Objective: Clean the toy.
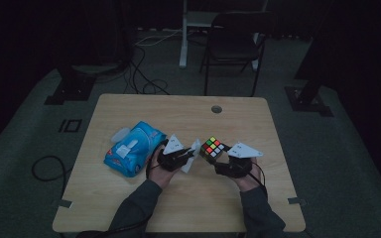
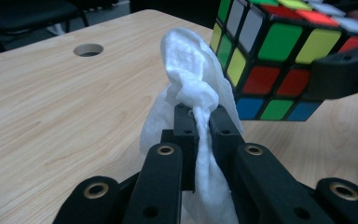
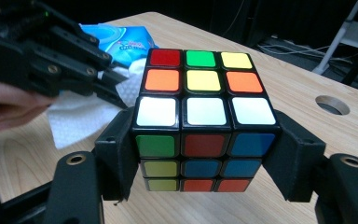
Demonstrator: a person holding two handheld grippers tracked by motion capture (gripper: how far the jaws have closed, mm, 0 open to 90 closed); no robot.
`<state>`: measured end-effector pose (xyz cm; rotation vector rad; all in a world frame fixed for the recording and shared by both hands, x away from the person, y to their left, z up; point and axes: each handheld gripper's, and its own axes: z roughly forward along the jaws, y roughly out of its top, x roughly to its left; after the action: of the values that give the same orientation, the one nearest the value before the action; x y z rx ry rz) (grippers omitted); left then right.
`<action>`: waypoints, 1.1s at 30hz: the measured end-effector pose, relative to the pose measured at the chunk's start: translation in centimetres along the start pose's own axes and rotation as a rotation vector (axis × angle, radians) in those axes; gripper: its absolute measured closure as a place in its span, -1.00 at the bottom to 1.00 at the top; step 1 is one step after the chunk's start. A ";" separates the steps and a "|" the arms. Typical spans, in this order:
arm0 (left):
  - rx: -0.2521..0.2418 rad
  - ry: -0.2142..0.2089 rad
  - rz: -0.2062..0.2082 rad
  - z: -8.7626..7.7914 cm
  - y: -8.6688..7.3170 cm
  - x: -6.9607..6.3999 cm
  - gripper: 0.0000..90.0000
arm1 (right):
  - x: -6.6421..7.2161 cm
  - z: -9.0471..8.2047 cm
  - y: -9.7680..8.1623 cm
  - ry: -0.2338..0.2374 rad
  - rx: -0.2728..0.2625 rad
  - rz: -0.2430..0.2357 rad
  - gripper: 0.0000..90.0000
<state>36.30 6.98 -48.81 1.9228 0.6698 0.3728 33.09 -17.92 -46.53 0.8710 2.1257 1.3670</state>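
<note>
A scrambled Rubik's cube [image 1: 213, 147] [image 3: 200, 116] [image 2: 279, 51] is clamped between the two black jaws of my right gripper [image 1: 217, 158] [image 3: 204, 149], lifted a little off the wooden table [image 1: 178, 114]. My left gripper [image 1: 191, 154] [image 2: 200, 123] is shut on a crumpled white tissue [image 1: 193, 151] [image 2: 191, 79] [image 3: 84, 116], which bulges out above the closed jaws. The tissue's top lies right against the cube's left side; whether it touches I cannot tell.
A blue tissue pack [image 1: 131, 148] [image 3: 121, 37] lies left of the left hand, a sheet poking out. A round cable hole [image 1: 217, 109] [image 2: 88, 49] [image 3: 332, 105] sits near the table's far edge. A black chair [image 1: 233, 44] stands beyond the table.
</note>
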 end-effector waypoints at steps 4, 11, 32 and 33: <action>-0.003 0.030 0.021 0.1 -0.3 -0.5 0.90 | -0.1 0.1 0.4 0.011 0.008 0.008 -0.23; -0.014 0.061 0.035 0.3 -0.8 -0.9 0.90 | -0.2 0.3 1.1 0.020 0.007 0.016 -0.23; -0.033 0.100 0.062 0.7 -1.5 -2.0 0.90 | -0.2 1.6 2.6 0.056 0.036 0.077 -0.23; -0.036 0.098 0.060 0.7 -1.6 -2.0 0.90 | -0.2 1.7 2.6 0.060 0.038 0.082 -0.23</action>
<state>34.59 5.78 -50.42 1.9031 0.6662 0.5165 35.10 -16.22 -44.84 0.9533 2.1892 1.4139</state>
